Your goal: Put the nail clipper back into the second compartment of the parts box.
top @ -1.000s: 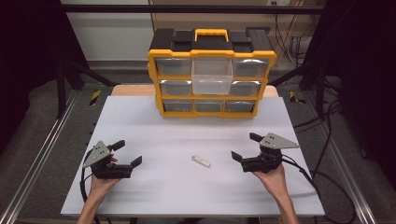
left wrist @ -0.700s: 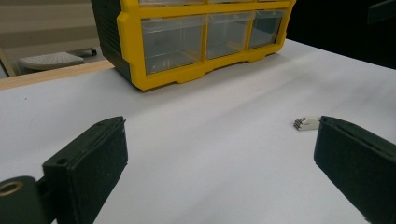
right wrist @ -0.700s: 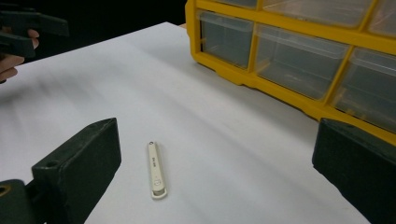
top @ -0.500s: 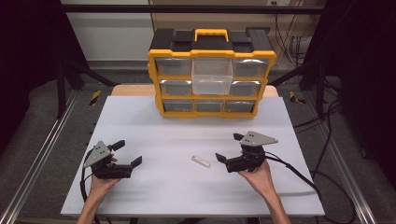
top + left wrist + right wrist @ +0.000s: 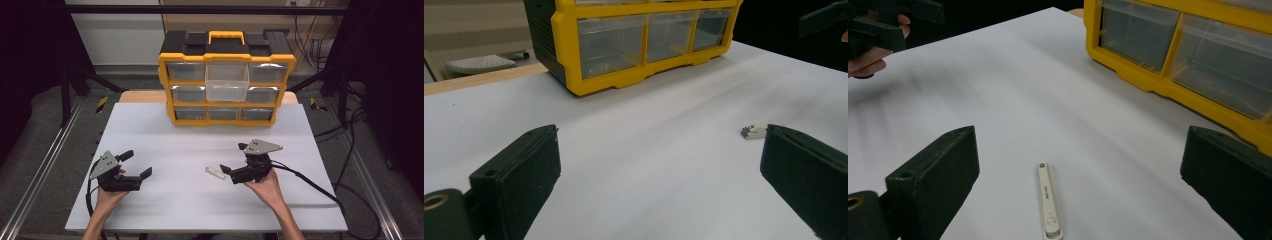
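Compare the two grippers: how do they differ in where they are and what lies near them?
The right gripper sits beside the small white stick, which lies between its fingers; the left gripper is far from it. The right one lies nearer the yellow drawer cabinet. Both are open, hand-held.

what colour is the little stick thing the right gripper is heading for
White. The small flat stick lies on the table between the open jaws of the right gripper, clearest in the right gripper view.

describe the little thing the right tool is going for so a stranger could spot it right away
Start at the yellow drawer cabinet at the back of the white table. Toward the person lies a small white stick, just before the open right tool. It is the one loose item there.
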Tool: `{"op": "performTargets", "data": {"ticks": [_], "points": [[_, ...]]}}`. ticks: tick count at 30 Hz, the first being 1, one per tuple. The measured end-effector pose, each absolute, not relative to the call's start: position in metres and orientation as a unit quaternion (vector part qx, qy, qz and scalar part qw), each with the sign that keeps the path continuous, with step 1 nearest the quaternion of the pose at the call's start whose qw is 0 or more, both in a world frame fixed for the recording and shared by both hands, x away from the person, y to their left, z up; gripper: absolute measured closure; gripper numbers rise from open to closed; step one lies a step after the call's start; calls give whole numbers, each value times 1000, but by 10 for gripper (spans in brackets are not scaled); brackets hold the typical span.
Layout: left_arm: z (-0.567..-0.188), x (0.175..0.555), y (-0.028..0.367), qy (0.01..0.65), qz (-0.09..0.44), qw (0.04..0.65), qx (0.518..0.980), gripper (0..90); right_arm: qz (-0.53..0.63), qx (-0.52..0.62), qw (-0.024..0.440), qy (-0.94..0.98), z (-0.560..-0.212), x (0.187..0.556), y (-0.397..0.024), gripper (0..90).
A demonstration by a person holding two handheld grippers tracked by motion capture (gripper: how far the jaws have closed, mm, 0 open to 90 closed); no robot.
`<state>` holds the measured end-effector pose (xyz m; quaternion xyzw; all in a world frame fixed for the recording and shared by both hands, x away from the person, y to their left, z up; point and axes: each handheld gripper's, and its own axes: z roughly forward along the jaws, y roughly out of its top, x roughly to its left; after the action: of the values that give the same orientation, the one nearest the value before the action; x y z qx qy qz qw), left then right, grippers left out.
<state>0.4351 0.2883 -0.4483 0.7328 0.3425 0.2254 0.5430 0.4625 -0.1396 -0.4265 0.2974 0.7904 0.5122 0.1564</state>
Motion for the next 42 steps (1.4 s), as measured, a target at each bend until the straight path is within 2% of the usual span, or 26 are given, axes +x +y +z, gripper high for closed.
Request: {"op": "performTargets", "data": {"ticks": [12, 27, 37, 42], "points": [[-448, 435, 289, 346, 227, 541, 732, 27, 484, 288, 148, 813, -435, 474, -112, 40], [-450, 436, 288, 349, 226, 534, 736, 29, 448, 291, 115, 837, -464, 485, -86, 83], [-450, 436, 288, 351, 224, 534, 736, 30, 422, 297, 102, 851, -477, 489, -82, 204], [-451, 437, 288, 350, 223, 533, 737, 33, 400, 296, 94, 862, -482, 490, -82, 309]]}}
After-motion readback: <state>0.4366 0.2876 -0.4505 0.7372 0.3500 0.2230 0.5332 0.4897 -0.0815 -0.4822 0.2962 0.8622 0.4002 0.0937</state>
